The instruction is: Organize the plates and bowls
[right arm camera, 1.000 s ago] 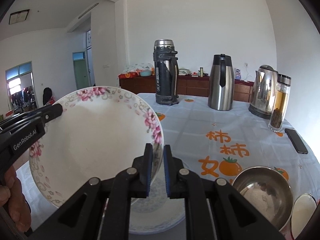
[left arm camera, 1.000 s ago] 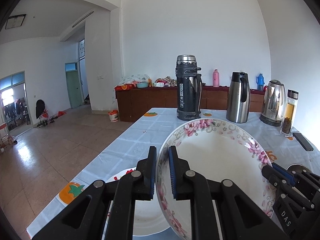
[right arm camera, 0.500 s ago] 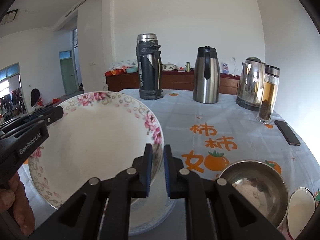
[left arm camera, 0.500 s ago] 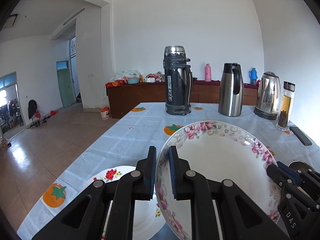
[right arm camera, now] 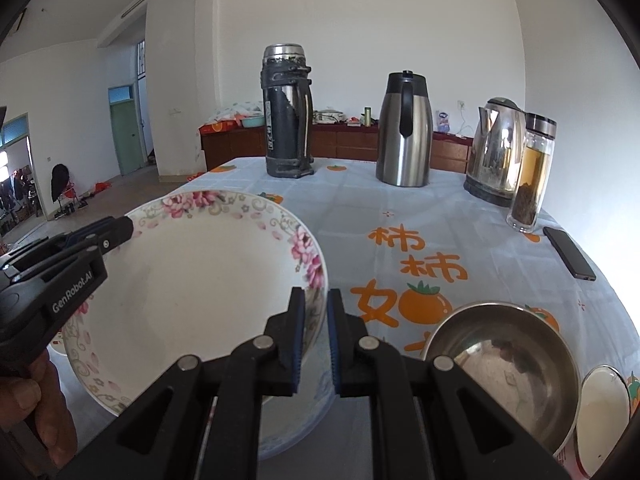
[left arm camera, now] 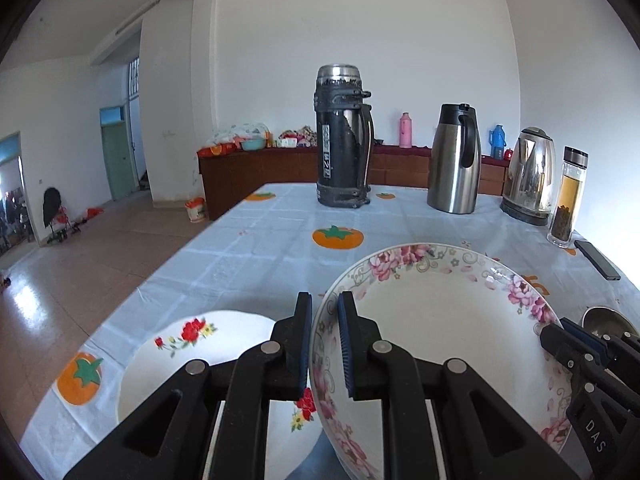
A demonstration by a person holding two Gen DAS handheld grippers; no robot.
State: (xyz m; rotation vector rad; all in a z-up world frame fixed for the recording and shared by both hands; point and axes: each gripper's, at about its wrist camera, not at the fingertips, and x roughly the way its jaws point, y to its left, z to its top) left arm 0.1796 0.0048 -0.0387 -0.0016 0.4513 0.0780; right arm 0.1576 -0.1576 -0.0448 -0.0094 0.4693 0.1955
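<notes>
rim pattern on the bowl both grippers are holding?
Pink flowers with grey-gold scrollwork on white, around the bowl rim; clearest in the left wrist view.

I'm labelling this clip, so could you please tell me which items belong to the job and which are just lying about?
Job: pink-flowered bowl, red-flowered plate, steel bowl.
Lying about: black flask, steel jug, kettle, tea bottle, phone.

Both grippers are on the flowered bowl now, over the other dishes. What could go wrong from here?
1. The left gripper and right gripper each pinch only the thin rim of the flowered bowl. If they pull unevenly, it may slip or chip.
2. Another dish lies right under it, so a quick drop could knock china on china.
3. The steel bowl sits close to the right gripper and might get bumped.
</notes>
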